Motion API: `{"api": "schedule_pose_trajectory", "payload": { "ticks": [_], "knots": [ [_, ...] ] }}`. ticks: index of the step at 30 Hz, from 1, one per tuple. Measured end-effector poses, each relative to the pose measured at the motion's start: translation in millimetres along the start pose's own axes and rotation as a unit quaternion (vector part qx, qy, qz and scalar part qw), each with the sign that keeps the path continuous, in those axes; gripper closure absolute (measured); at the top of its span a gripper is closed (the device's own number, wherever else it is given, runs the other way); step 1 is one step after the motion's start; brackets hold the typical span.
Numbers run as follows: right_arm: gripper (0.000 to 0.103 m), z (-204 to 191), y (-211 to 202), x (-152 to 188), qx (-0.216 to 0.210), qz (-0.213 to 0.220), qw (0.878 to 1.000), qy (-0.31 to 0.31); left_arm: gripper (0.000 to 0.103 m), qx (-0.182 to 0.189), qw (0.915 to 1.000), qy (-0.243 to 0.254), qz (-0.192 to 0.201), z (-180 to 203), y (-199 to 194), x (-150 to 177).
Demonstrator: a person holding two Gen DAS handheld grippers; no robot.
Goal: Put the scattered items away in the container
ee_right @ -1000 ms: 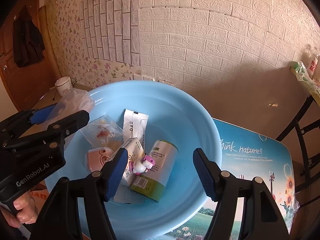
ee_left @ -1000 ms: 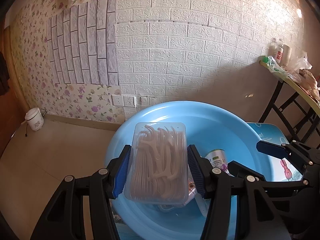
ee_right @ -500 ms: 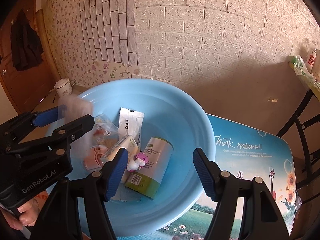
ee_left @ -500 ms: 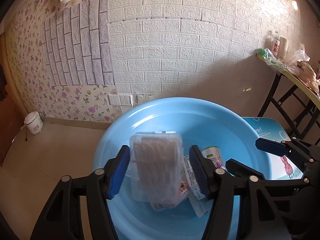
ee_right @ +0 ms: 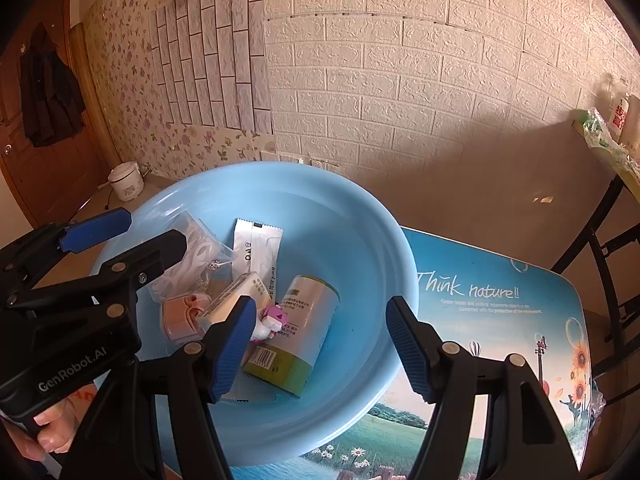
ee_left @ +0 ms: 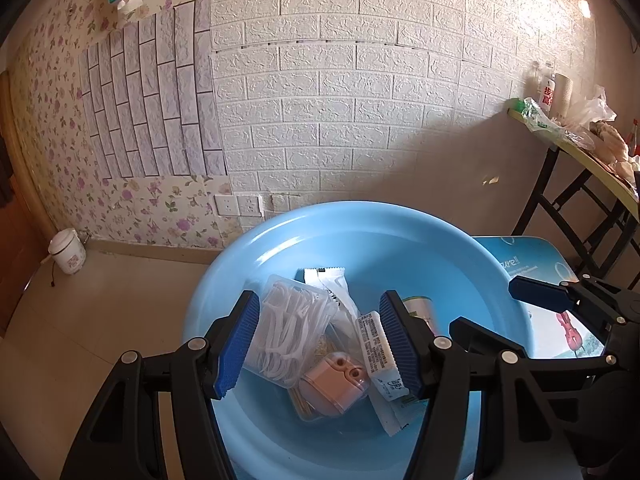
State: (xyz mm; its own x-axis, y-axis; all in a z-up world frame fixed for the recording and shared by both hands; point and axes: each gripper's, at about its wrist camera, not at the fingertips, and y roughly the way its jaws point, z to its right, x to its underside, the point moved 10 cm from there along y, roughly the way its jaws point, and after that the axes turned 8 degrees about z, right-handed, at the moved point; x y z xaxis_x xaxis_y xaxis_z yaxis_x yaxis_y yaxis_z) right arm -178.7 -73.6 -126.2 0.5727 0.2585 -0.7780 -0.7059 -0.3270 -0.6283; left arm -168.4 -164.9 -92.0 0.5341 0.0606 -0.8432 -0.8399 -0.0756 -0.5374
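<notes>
L gripper (ee_left: 320, 344) let go, floss box (ee_left: 288, 332) now in basin (ee_left: 360, 232); R gripper (ee_right: 320, 344) spread, empty.

Your left tongs (ee_left: 320, 340) hang over the near-left part of the blue basin (ee_left: 360, 224), jaws spread wide with nothing between the blue pads (ee_left: 238, 344). Your right tongs (ee_right: 320, 344) hover over the basin's near-right side, jaws equally wide and gripping nothing. Your left hand (ee_right: 48, 428) wraps the left tongs' handle, fingertips curled around it, below the basin's near-left rim.
</notes>
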Motion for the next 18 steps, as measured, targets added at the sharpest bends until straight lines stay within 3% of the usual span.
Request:
{"api": "schedule_pose_trajectory", "payload": {
  "ticks": [18],
  "knots": [
    [0.034,24.3,-46.3,-9.5,0.023,0.035,0.999,0.014,0.042,0.005,0.9994,0.016,0.029,28.8,-41.4,-21.0]
  ]
}}
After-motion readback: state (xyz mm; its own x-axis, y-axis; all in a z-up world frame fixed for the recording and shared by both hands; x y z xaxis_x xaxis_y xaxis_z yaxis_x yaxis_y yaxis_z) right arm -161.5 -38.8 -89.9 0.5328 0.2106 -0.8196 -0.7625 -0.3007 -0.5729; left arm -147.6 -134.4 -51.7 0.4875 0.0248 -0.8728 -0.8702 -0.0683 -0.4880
